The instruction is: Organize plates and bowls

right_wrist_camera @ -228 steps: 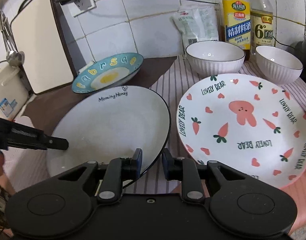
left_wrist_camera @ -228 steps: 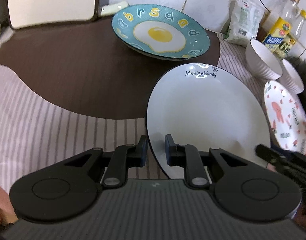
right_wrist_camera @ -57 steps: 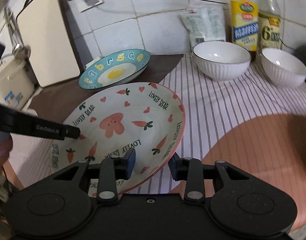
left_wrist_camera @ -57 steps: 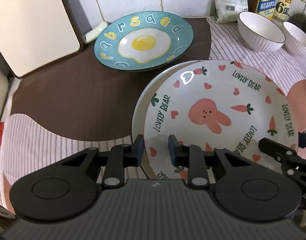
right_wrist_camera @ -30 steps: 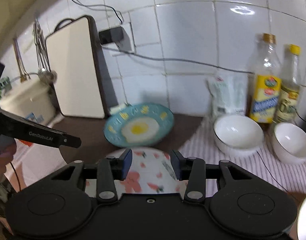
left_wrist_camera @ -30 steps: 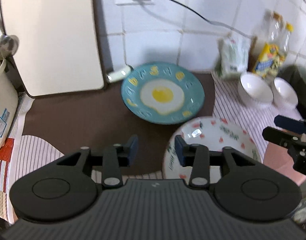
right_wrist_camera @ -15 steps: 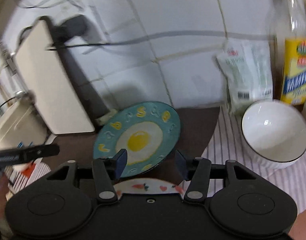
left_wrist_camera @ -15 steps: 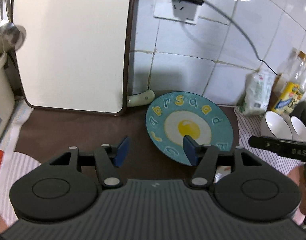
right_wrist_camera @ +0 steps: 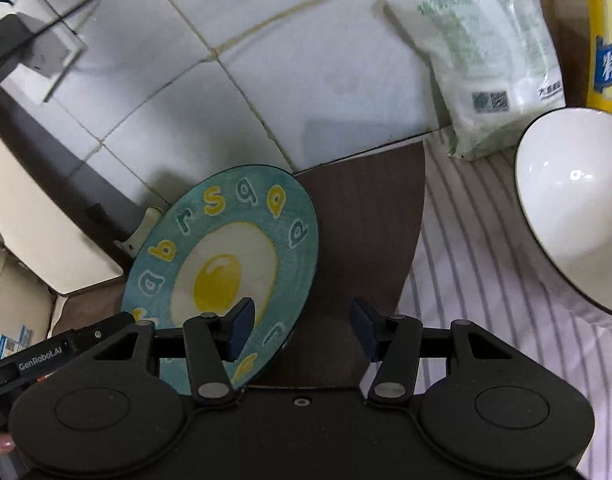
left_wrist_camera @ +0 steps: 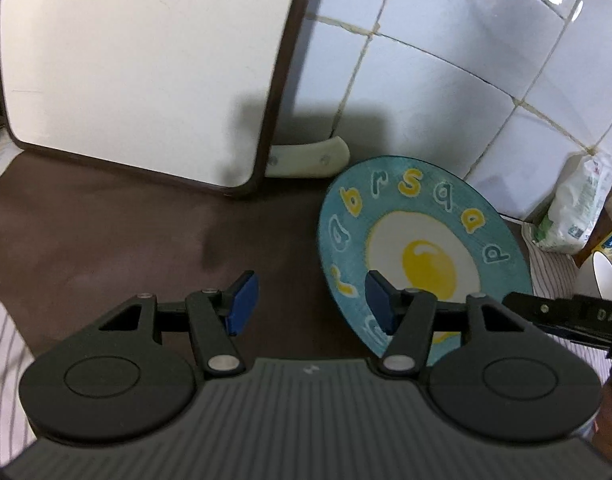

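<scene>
From your left wrist camera, a white board with a dark rim (left_wrist_camera: 138, 68) leans against the tiled wall (left_wrist_camera: 426, 68) at ten o'clock, with a cream handle (left_wrist_camera: 310, 158) poking out at its foot. Your left gripper (left_wrist_camera: 312, 306) is released, jaws wide and holding nothing, over the brown mat (left_wrist_camera: 126, 248); its right finger overlaps the near-left rim of the teal fried-egg plate (left_wrist_camera: 426, 240), which lies on the mat at two o'clock. From your right wrist camera, the same plate (right_wrist_camera: 226, 268) sits at ten o'clock, and your right gripper (right_wrist_camera: 300, 330) is also released and empty, its left finger over the plate's near edge and its right finger over the mat. A white packet (right_wrist_camera: 478, 56) stands against the wall at one o'clock, and a white bowl (right_wrist_camera: 578, 208) rests on the striped cloth (right_wrist_camera: 466, 300) at three o'clock.
</scene>
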### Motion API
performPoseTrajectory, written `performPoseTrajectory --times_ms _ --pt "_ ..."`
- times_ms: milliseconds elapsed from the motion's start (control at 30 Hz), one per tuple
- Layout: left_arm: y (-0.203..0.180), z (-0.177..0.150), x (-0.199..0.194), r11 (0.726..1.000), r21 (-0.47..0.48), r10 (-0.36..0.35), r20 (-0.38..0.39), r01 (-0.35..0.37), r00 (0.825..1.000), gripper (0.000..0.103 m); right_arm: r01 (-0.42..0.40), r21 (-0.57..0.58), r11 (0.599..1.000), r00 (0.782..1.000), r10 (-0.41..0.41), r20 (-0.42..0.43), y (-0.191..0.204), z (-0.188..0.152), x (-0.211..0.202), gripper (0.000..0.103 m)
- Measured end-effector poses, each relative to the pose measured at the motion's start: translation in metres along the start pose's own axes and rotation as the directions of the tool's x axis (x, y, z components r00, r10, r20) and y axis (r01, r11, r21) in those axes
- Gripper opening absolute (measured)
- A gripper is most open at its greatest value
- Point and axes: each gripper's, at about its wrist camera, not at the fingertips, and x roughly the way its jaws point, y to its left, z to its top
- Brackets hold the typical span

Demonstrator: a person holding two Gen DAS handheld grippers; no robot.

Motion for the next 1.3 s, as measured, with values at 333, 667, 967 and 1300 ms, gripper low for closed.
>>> performPoseTrajectory --times_ms 333,667,967,1300 --pt "0.001 0.002 0.019 0.997 -0.05 -0.056 -0.055 0.053 0.997 0.024 -0.038 0.01 0.999 0.999 0.038 0.003 -0.003 0.005 0.008 0.029" --pt "0.007 0.009 0.025 0.982 -0.163 -0.115 -0.119 0.095 0.986 0.012 -0.055 -0.019 0.998 0.998 0.055 0.013 -0.006 0.004 0.011 0.017" --pt "-0.007 0.005 0.0 0.985 -0.131 -0.128 -0.135 0.111 0.982 0.013 -0.044 -0.065 0.997 0.998 0.047 0.048 0.002 0.007 -0.021 0.018" --pt "-0.026 0.0 -0.078 0.989 -0.077 -0.135 -0.07 0.13 0.988 0.013 -0.097 -0.079 0.992 0.988 0.106 0.115 0.009 -0.01 -0.095 0.019"
